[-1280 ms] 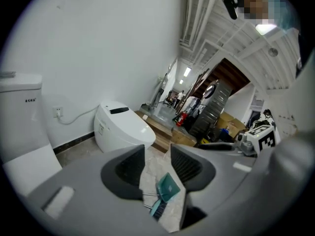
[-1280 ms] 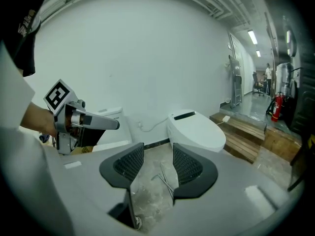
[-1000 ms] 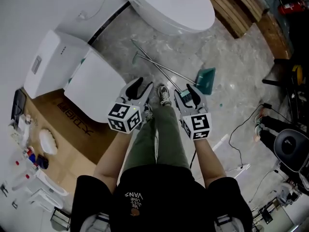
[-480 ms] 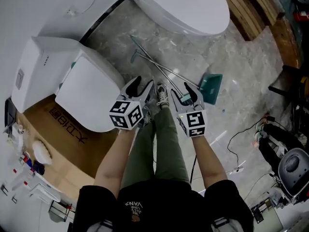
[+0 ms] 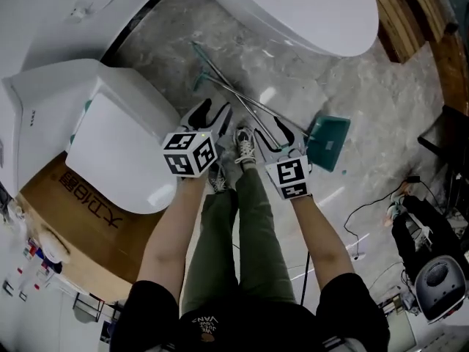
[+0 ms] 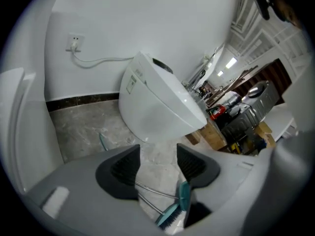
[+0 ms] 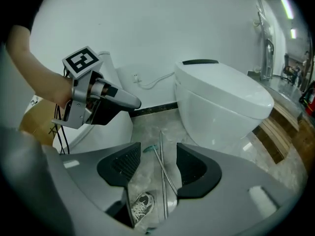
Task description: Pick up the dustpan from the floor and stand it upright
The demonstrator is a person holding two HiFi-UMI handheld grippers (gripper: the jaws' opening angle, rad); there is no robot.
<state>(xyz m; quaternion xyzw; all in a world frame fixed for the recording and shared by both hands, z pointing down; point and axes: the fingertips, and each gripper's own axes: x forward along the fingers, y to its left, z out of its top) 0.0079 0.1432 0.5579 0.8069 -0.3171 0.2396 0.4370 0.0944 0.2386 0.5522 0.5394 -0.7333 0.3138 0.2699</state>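
teal plastic on a thin bright metal stem: that is the dustpan [image 5: 327,144], and it lies flat on the grey marbled floor [image 5: 381,94], just beside the right gripper [image 5: 282,134] and near the foot of the white toilet [image 5: 293,6]. by the look of it nothing of the task is done yet. the pan is not held, not lifted and not upright, so both the pick-up and the standing are left.

two slim metal rods [image 5: 242,101] cross on the floor and run from the pan toward a small teal grip. one is likely the pan's handle. the other probably belongs to a brush [image 6: 172,220], whose dark bristles in a teal head show beside the pan in the left gripper view. which rod is which i cannot tell.

the left gripper [image 5: 212,116] has its fingers apart, and they have just been opening. only floor, rods and pan show past the gap, nothing clasped. the right gripper's fingers are likewise apart and have just been opening, with the rods and a shoe [image 7: 140,203] seen beyond them, untouched.
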